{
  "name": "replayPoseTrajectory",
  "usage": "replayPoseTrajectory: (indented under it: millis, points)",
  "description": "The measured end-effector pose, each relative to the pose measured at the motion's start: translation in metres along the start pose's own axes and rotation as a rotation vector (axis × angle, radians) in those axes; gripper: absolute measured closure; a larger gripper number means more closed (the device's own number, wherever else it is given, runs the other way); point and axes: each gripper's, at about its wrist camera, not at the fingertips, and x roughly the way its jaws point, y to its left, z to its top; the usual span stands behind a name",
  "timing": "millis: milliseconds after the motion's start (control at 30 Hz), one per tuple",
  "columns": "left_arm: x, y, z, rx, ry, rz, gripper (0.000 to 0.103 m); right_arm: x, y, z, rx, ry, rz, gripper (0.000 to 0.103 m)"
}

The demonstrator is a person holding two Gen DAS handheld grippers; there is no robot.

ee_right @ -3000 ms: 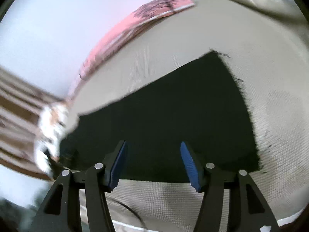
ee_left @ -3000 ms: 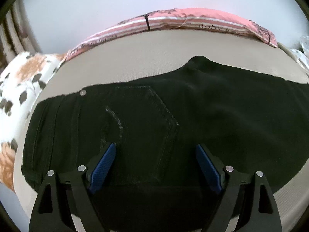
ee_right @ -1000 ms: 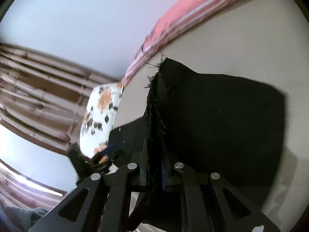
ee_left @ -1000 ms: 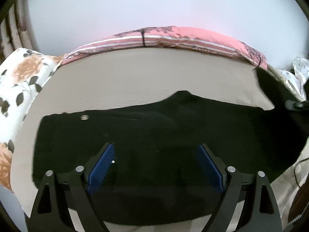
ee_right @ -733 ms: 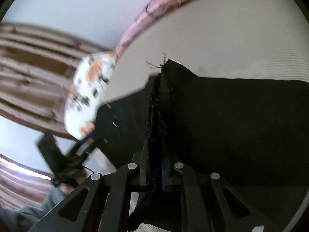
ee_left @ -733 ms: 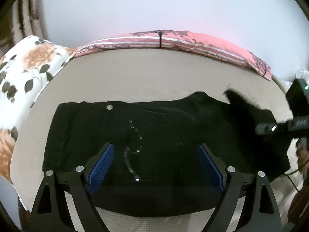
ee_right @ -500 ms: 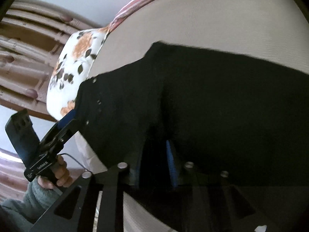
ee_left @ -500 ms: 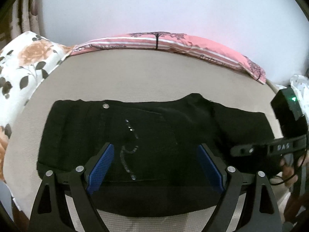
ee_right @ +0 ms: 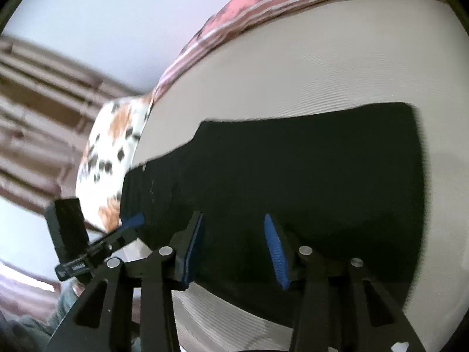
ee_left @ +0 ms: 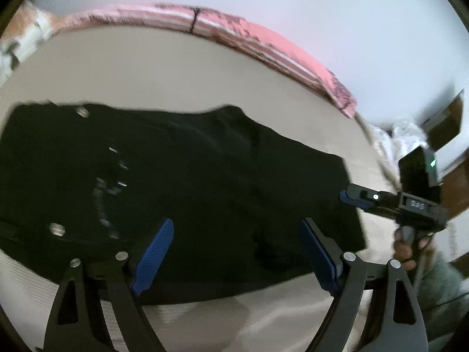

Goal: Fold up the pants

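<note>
I count one pair of pants point(ee_left: 205, 182) beyond my fingers, two grippers, one flowered pillow point(ee_right: 111, 149), one pink blanket point(ee_left: 263, 41).

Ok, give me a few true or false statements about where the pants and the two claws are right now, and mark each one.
1. The black pants lie on the beige mattress. True.
2. The left claw is clamped on the fabric. False: it is open, pads clear of the cloth.
3. A pink striped cloth runs along the mattress's far edge. True.
4. The right claw grips a pant hem. False: its jaws are opening and nothing is pinched between them.
5. The pants are blue. False: black.
</note>
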Motion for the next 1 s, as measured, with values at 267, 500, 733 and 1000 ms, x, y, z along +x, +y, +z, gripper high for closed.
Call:
replayPoseTrajectory:
  millis: [267, 500, 733, 1000]
  points:
    - [0.049, 0.002, 0.007, -0.183, 0.187, -0.103, 0.045, -0.034, -0.039, -0.011, 0.113, -0.095, 0.010, 0.059]
    - [0.074, 0.005, 0.003, -0.273, 0.269, -0.170, 0.053, -0.026, -0.045, -0.016, 0.151, -0.101, 0.047, 0.059]
    - [0.093, -0.004, 0.005, -0.325, 0.343, -0.274, 0.053, -0.023, -0.047, -0.017, 0.159, -0.098, 0.082, 0.058]
    - [0.102, -0.017, 0.008, -0.332, 0.309, -0.282, 0.068, -0.019, -0.046, -0.018, 0.163, -0.084, 0.069, 0.058]
